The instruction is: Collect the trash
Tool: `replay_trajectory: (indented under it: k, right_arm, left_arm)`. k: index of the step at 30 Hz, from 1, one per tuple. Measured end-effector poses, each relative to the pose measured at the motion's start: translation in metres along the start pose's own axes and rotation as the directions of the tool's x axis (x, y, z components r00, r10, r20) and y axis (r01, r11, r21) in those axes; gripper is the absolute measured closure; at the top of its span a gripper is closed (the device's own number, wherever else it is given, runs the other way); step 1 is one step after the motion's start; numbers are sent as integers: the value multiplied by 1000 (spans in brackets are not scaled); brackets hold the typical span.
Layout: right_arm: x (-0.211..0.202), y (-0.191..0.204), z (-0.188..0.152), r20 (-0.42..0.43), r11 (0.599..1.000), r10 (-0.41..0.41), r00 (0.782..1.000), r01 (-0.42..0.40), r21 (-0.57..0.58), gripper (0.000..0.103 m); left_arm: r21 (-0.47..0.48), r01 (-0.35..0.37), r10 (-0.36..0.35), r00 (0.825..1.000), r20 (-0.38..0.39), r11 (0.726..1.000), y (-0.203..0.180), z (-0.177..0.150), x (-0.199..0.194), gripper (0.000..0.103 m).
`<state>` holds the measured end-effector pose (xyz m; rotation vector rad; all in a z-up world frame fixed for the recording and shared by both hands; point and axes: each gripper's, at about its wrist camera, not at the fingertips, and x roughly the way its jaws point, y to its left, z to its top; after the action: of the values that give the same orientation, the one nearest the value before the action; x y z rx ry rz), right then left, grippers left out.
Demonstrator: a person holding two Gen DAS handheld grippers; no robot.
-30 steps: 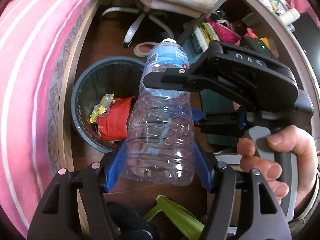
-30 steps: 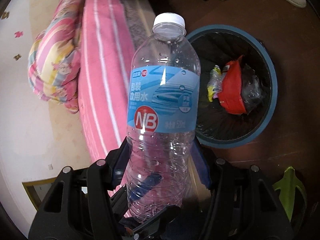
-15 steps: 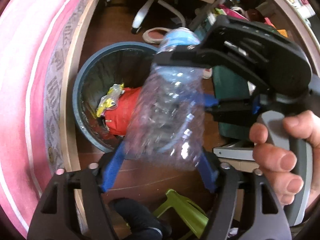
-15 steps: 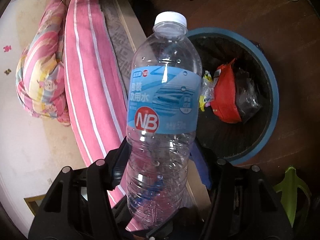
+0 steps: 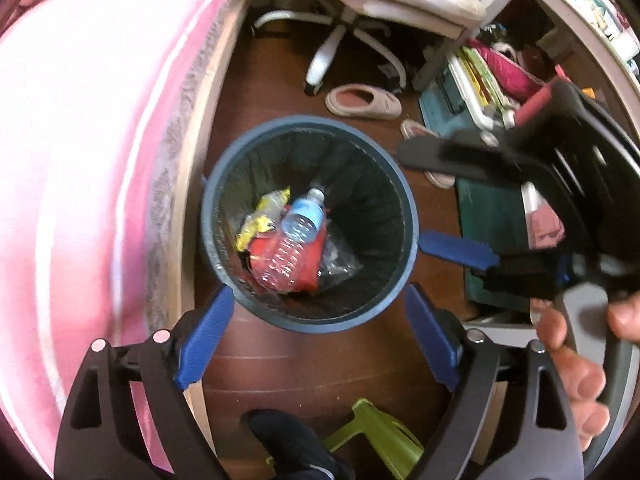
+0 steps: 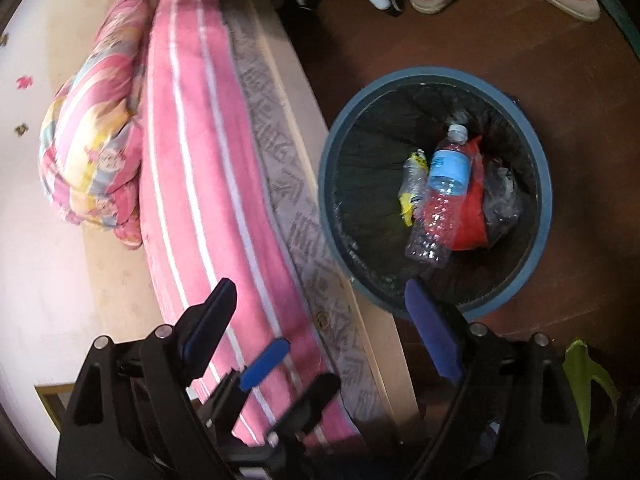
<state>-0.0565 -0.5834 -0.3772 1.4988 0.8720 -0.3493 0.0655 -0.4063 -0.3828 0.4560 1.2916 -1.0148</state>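
Note:
A clear plastic water bottle [image 5: 296,240] with a blue label lies inside the blue-rimmed bin [image 5: 308,122], on a red wrapper and beside a yellow one. My left gripper [image 5: 318,296] hangs above the bin's near rim, its jaws opening with nothing between them. My right gripper [image 5: 412,196] comes in from the right, jaws also opening and empty. In the right wrist view the bottle [image 6: 440,196] rests in the bin [image 6: 436,72], ahead of the right gripper [image 6: 320,284]. The left gripper [image 6: 310,360] shows just below it.
A bed with a pink striped cover [image 6: 192,168] runs along the bin's left side. Slippers [image 5: 362,102], an office chair base [image 5: 324,56] and cluttered shelves [image 5: 492,76] lie beyond. A green stool [image 5: 376,436] and a dark shoe [image 5: 288,448] are close below. A hand [image 5: 576,364] grips the right handle.
Both grippers held the bottle above the bin. They have opened, and the bottle has dropped into the bin onto the red wrapper.

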Motion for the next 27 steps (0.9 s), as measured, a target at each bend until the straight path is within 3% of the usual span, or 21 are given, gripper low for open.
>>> replay_trajectory:
  k: [6, 11, 15, 19, 27]
  right_arm:
    - [-20, 29, -32, 21, 994, 26, 999, -23, -110, 16]
    - [-37, 67, -66, 34, 968, 55, 998, -45, -247, 15]
    - [-49, 106, -100, 36, 921, 74, 997, -55, -387, 14]
    - [-62, 145, -140, 29, 855, 108, 994, -78, -513, 12]
    - [-73, 201, -219, -27, 733, 157, 987, -135, -667, 8]
  left_arm:
    - [-15, -69, 70, 994, 87, 997, 5, -11, -40, 18]
    - [-65, -111, 123, 969, 215, 992, 11, -32, -95, 14]
    - [-146, -139, 177, 939, 294, 980, 22, -49, -134, 13]
    - [-233, -122, 201, 915, 351, 965, 33, -76, -173, 11]
    - [-360, -129, 286, 859, 424, 924, 56, -132, -251, 6]
